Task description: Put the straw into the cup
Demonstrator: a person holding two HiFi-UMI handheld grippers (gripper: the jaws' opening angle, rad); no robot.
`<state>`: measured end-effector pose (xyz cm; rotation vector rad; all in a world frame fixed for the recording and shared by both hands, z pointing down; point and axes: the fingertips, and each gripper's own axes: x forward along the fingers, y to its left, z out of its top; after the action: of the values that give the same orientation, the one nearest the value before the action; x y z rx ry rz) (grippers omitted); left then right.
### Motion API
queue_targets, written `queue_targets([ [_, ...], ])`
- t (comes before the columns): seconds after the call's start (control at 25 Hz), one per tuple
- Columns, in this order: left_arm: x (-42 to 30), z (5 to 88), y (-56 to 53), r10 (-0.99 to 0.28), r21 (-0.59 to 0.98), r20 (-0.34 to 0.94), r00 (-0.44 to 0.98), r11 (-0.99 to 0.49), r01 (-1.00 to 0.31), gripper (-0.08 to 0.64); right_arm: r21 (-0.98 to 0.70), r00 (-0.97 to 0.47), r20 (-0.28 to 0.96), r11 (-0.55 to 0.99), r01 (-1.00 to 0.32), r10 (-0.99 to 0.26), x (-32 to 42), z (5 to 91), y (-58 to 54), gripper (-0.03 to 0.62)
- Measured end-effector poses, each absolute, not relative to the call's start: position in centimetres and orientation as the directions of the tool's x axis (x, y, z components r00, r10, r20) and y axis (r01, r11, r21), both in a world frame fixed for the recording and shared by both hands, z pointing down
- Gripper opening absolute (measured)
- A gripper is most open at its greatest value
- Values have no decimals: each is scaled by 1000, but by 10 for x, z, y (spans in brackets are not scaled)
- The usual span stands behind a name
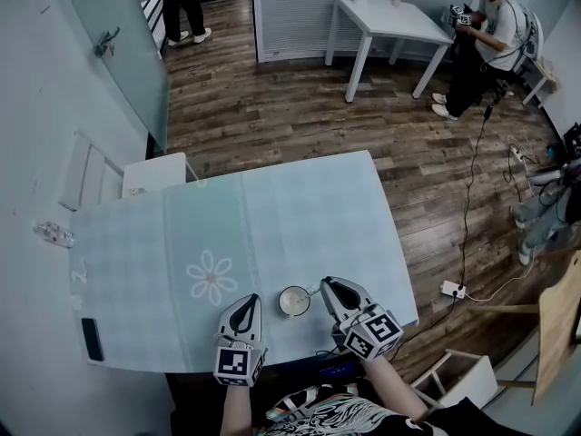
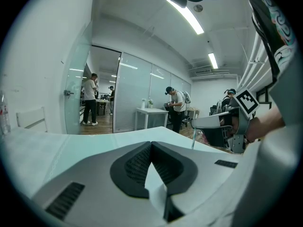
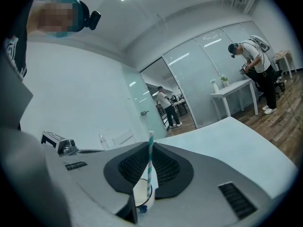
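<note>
A white cup [image 1: 293, 301] stands near the table's front edge, between my two grippers. My right gripper [image 1: 325, 284] is just right of the cup and shut on the teal-and-white striped straw [image 3: 150, 161]. The straw stands upright at the jaw tips, and its lower end reaches down into the cup [image 3: 141, 194]. In the left gripper view the straw [image 2: 193, 139] hangs below the right gripper [image 2: 208, 123]. My left gripper [image 1: 251, 300] is left of the cup, apart from it, shut on nothing. Its own jaws [image 2: 151, 144] hide the cup in that view.
The pale checked tablecloth [image 1: 272, 216] has a flower print [image 1: 211, 278]. A black phone [image 1: 91, 339] and a clear bottle [image 1: 54, 234] lie at the left. A white chair [image 1: 150, 173] stands behind the table. A power strip [image 1: 451, 289] lies on the floor at right. People stand far back.
</note>
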<state>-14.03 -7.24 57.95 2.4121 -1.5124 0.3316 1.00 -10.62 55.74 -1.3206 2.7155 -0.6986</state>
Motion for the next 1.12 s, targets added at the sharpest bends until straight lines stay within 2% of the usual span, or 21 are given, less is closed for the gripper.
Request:
queue_targets([
  [1.12, -135, 592, -76, -821, 121, 364, 441, -427, -896, 12, -441, -659, 191, 536, -719, -727, -2, 586, -102, 11],
])
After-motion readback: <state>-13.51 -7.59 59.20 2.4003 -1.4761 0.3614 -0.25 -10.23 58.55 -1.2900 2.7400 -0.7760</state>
